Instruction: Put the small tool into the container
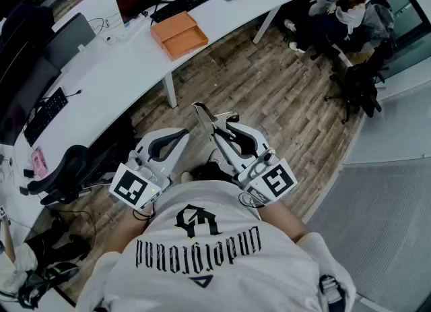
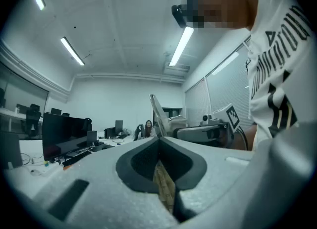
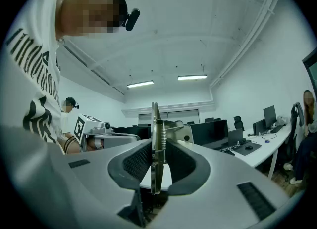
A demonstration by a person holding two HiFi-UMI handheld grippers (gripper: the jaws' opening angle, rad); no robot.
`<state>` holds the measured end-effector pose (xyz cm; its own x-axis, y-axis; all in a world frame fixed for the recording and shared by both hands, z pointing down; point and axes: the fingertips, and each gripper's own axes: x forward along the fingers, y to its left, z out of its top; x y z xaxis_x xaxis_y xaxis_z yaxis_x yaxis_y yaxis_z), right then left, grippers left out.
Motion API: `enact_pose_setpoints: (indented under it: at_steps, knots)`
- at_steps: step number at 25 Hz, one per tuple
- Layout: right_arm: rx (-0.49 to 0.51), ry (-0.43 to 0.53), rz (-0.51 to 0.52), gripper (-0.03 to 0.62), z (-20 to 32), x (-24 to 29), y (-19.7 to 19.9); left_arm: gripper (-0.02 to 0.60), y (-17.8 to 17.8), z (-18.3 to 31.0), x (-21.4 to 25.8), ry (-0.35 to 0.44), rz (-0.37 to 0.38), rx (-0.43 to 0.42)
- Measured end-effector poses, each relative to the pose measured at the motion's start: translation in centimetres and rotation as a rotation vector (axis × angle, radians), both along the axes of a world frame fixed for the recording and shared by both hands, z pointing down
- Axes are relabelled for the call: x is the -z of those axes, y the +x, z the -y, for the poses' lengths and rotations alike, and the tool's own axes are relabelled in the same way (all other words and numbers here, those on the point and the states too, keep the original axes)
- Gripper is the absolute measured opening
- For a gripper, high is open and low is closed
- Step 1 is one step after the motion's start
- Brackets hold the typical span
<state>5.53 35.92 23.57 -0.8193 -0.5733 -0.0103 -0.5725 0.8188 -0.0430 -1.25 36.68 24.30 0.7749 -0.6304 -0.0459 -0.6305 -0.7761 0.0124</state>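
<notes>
Wood-plank floor (image 1: 269,95) fills the middle of an open office, and a long white table (image 1: 128,68) curves along its far side, carrying keyboards, a monitor and the orange container (image 1: 178,34), which lies open-topped near the table's edge. The person stands well back from it with both grippers held level just in front of the chest. The right gripper (image 1: 223,131) is clenched on the small tool (image 1: 206,118), a thin metal piece with a spring, pinched across its flat faces so that most of it juts out past the pads. The left gripper (image 1: 180,134) is closed with nothing in it. The container is well apart from the tool, so the whole carry appears to lie ahead. The main risk is that so narrow a hold lets the tool pivot or slide out on the way, or that its long free end catches the container's wall and tips out of the grasp onto the floor.
</notes>
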Motion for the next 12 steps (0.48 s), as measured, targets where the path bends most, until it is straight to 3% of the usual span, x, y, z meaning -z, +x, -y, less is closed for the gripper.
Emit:
enact_pose_setpoints:
  at_steps: [12]
  knots:
    - [-0.003, -0.009, 0.014, 0.087, 2.5, -0.6, 1.5, 0.015, 1.6, 2.3, -0.6, -0.011, 0.004, -0.001]
